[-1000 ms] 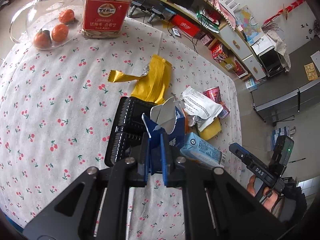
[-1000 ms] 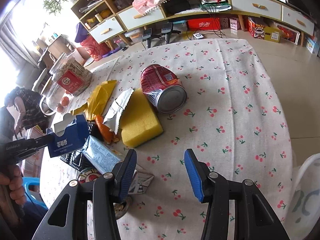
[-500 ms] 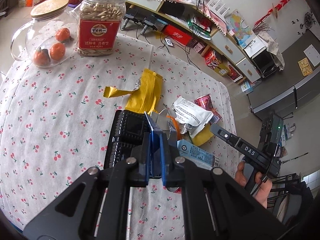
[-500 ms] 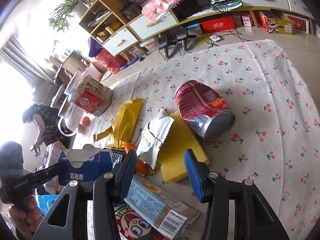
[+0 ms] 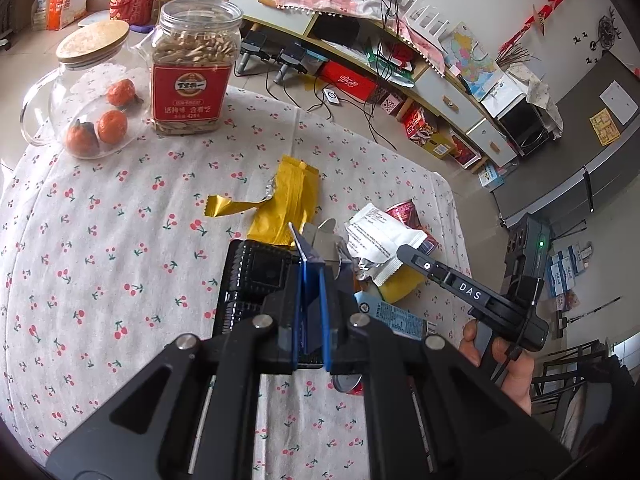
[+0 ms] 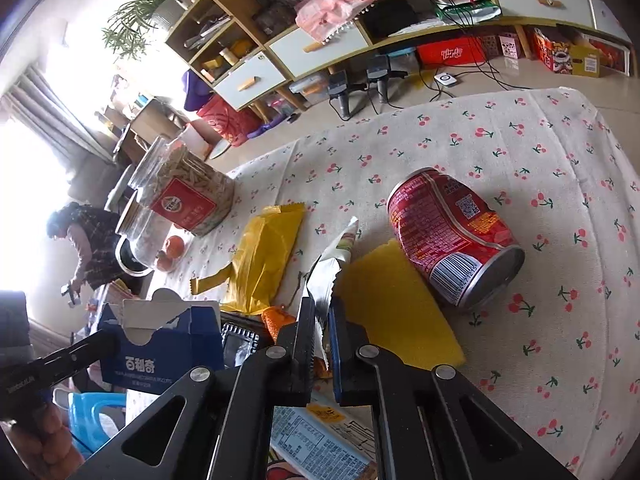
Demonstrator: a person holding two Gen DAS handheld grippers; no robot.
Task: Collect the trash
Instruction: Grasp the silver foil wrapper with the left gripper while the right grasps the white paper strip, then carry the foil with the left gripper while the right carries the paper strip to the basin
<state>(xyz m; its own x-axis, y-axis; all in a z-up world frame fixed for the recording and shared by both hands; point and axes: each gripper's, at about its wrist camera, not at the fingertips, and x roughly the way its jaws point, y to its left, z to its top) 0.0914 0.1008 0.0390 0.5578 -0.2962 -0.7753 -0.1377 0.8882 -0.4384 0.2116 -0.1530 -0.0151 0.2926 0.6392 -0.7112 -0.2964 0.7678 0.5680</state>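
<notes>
Left gripper [image 5: 311,312] clamps blue carton [image 6: 160,344]; right gripper [image 6: 321,340] pinches white wrapper [image 6: 326,280], visible right-wrist only

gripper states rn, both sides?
Left gripper: shut on the blue carton.
Right gripper: shut on the white wrapper.

- Daylight is pouring in from the window [image 6: 24,152] at the left of the right wrist view, blowing it out to white.
- Haze is washing over the plant [image 6: 136,20] and shelves beside it.
- The left wrist view is showing even, soft light with faint shadows on the cherry-print tablecloth [image 5: 100,248].
- Fisheye distortion is bending the cabinets [image 5: 440,88], and dark vignetting is closing the corners.
- The red can [image 6: 452,236] is glinting along its rim.
</notes>
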